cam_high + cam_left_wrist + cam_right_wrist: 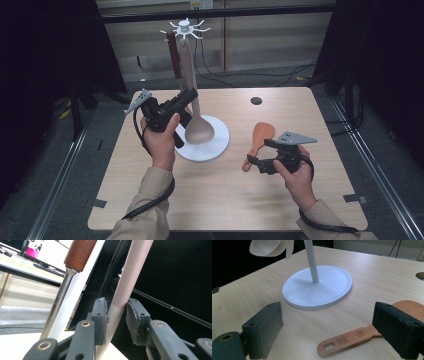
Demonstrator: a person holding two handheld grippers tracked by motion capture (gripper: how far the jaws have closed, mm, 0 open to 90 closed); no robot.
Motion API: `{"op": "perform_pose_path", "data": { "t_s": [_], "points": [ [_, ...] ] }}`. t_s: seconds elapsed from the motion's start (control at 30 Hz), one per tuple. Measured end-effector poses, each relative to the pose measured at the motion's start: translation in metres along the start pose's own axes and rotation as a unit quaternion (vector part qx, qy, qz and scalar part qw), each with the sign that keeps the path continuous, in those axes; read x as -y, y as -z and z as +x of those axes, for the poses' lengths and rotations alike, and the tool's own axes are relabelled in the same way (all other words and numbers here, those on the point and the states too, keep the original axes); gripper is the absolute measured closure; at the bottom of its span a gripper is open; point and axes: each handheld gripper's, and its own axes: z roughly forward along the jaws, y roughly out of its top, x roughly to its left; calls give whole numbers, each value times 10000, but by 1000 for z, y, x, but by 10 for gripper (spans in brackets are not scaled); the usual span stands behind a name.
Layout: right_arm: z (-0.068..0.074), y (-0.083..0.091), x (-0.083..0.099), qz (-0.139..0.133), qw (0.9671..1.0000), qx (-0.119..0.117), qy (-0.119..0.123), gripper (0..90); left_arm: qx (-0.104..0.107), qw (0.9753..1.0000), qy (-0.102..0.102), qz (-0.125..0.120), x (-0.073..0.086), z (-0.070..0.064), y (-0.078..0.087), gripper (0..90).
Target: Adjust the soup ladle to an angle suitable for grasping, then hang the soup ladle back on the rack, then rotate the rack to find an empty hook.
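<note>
Looking at this one, the left tool point(186, 98) is up at the white rack point(186, 26), its pads point(99, 312) sitting on either side of the ladle point(198, 131) handle. In the left gripper view 1 pad touches the pale handle and the other looks a hair off it, so I'd call it closing in, not clamped yet. The ladle hangs from the top hooks with its bowl just above the round white base point(220, 145). A second utensil with a brown handle point(174, 54) and steel shank hangs right beside it.

Handling guess: the ladle looks like light plastic, stiff enough, but that smooth slim handle will probably want to swivel between the pads, since the bowl end is the heavy bit. Gripping fairly high on the shaft seems sensible, then lifting straight up to clear the hook without bumping its neighbour.

The right tool point(256, 159) is wide open and low over the counter point(210, 200), jaws straddling the wooden spatula point(259, 141) that lies flat to the right of the base. That one's thin, rigid and flush to the surface, so the narrow handle point(347, 339) near the hang hole looks like the easiest place to pinch.
</note>
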Motion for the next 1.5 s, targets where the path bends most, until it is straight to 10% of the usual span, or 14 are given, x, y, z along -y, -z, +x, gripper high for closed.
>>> {"op": "perform_pose_path", "data": {
  "t_s": [1.0,1.5],
  "points": [
    [1,4,-1,-13,9999,67,78,84,-331,9984,-458,-12,2,-1,-3,636],
    [1,4,0,5,9999,74,93,84,-487,9957,-687,-396,-13,-11,2,591]
  ]
}}
